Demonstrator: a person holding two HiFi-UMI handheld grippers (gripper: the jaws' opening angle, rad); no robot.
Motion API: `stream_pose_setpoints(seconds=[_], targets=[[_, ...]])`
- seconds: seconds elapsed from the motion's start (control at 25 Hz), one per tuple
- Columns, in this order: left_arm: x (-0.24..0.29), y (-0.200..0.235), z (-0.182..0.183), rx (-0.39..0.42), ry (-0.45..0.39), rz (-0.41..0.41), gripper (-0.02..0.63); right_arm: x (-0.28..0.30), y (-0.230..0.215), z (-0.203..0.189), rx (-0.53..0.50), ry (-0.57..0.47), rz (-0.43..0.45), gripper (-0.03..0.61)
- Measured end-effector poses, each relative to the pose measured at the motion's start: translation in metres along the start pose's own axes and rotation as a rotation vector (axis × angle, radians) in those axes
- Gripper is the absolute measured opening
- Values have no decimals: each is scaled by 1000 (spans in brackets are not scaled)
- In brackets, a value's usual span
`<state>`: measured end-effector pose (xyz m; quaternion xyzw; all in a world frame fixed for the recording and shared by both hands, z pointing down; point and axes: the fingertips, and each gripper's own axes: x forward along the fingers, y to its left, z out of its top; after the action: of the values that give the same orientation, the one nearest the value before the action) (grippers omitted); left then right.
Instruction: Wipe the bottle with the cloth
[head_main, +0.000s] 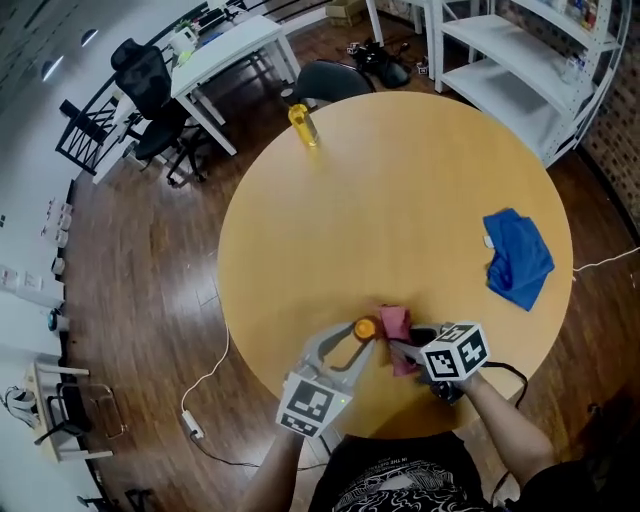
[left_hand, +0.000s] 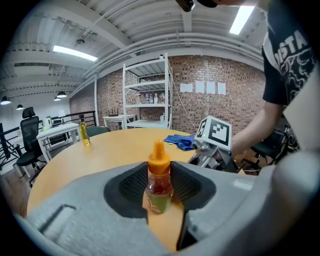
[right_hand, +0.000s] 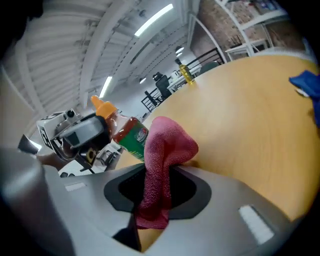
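Observation:
A small bottle (left_hand: 159, 187) with an orange cap, red contents and a green label stands upright between the pads of my left gripper (left_hand: 160, 192), which is shut on it. From the head view the bottle (head_main: 365, 328) is near the table's front edge with the left gripper (head_main: 352, 345) around it. My right gripper (right_hand: 159, 187) is shut on a pink-red cloth (right_hand: 162, 165), whose bunched end rests against the bottle (right_hand: 127, 132). In the head view the cloth (head_main: 396, 325) lies just right of the bottle, held by the right gripper (head_main: 410, 350).
A crumpled blue cloth (head_main: 518, 257) lies at the right of the round wooden table (head_main: 400, 200). A yellow bottle (head_main: 303, 125) stands at its far edge. Office chairs, white desks and white shelving (head_main: 530, 70) stand beyond the table.

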<state>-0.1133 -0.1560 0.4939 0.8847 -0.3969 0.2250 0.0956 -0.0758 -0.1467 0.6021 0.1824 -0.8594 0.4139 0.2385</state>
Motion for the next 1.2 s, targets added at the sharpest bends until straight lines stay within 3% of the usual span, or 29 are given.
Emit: stream_pose_setpoints(seconds=[0.56, 1.0, 1.2], targets=[[0, -2, -1, 8, 7, -24, 140, 19, 63, -35, 108, -68, 57, 106], [-1, -2, -3, 65, 31, -71, 140, 53, 88, -20, 147, -167, 49, 106], [-3, -4, -4, 78, 41, -114, 140, 68, 89, -4, 168, -271, 7, 106]])
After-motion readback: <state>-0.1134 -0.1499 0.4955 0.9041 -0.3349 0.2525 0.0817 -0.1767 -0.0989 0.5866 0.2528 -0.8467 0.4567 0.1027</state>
